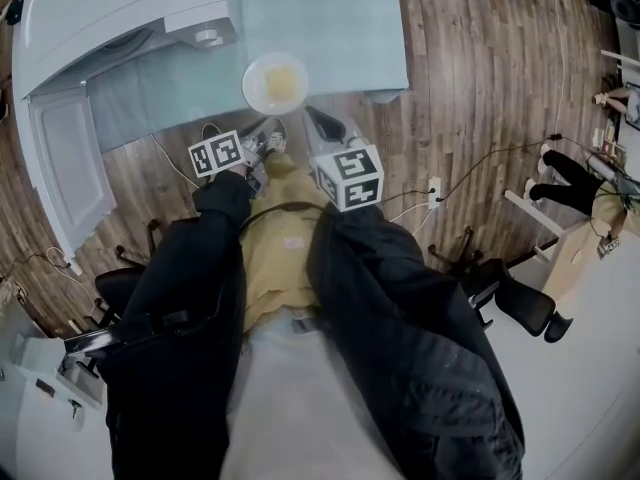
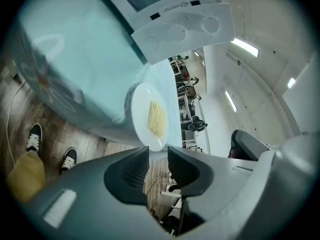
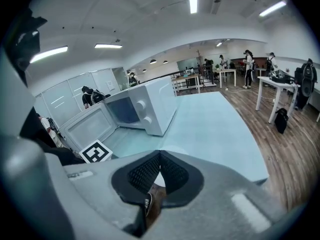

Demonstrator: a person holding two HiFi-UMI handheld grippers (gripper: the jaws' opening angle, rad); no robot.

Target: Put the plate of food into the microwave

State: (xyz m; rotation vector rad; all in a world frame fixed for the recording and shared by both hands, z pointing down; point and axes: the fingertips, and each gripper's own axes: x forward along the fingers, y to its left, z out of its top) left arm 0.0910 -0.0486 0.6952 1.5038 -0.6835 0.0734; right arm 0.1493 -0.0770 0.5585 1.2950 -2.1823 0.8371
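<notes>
— While the plate (image 1: pixel 276 83) sits at the counter (image 1: pixel 330 28) edge, a bump from my left gripper (image 2: pixel 157 151) could tip it off.
— Grip states?
— Left's jaws part open, nothing between; right gripper (image 3: pixel 160 154) closed, empty. Plate's smooth, round, glossy white, so ribbed pads (image 2: pixel 135 166) may slip. Loose noodles (image 2: pixel 156 118) could slide if it tilts. At least the microwave (image 1: pixel 110 18) door's open.

Your microwave (image 1: pixel 110 8) is cut off at the head view's upper left edge. In its own view, your right gripper (image 3: pixel 160 154) hides nearly all of the plate (image 3: pixel 159 180). The distant people (image 3: pixel 248 64) are too small to make out.
</notes>
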